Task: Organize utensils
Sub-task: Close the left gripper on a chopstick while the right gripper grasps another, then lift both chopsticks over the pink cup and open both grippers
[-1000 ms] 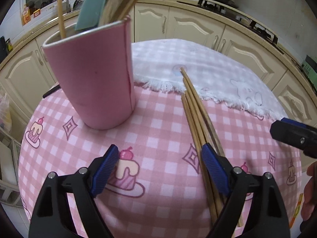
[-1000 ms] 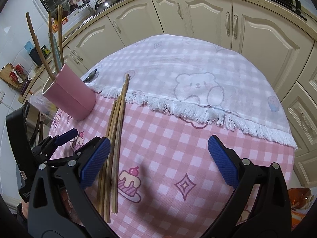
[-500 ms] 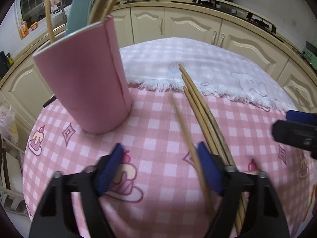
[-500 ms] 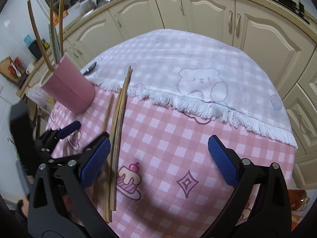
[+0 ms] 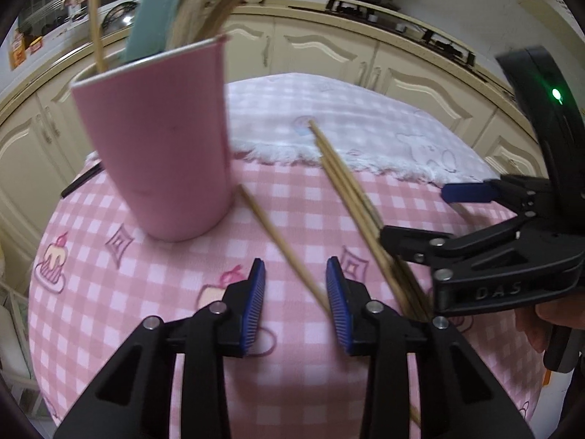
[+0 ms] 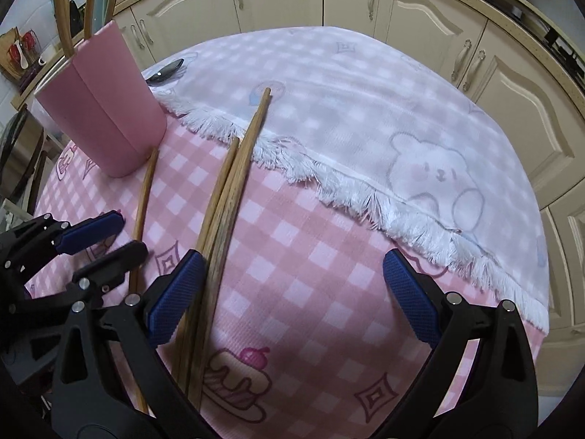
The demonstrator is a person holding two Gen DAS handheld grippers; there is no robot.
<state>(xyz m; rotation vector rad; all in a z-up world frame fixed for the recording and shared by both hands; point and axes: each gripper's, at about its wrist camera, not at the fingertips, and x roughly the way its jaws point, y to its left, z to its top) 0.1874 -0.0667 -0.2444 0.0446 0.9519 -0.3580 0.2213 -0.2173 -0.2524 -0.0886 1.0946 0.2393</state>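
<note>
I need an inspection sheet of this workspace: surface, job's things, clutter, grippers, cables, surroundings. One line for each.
Surface: round table, pink checked tablecloth, white fringed cloth over the far half.
Job's things: pink cup holding utensils; single chopstick apart from chopstick bundle; spoon behind the cup.
Clutter: nothing seen.
Grippers: left gripper closing around the single chopstick, pads not yet pressing; right gripper open beside the bundle.
Cables: nothing seen.
Surroundings: cream kitchen cabinets, stove.
</note>
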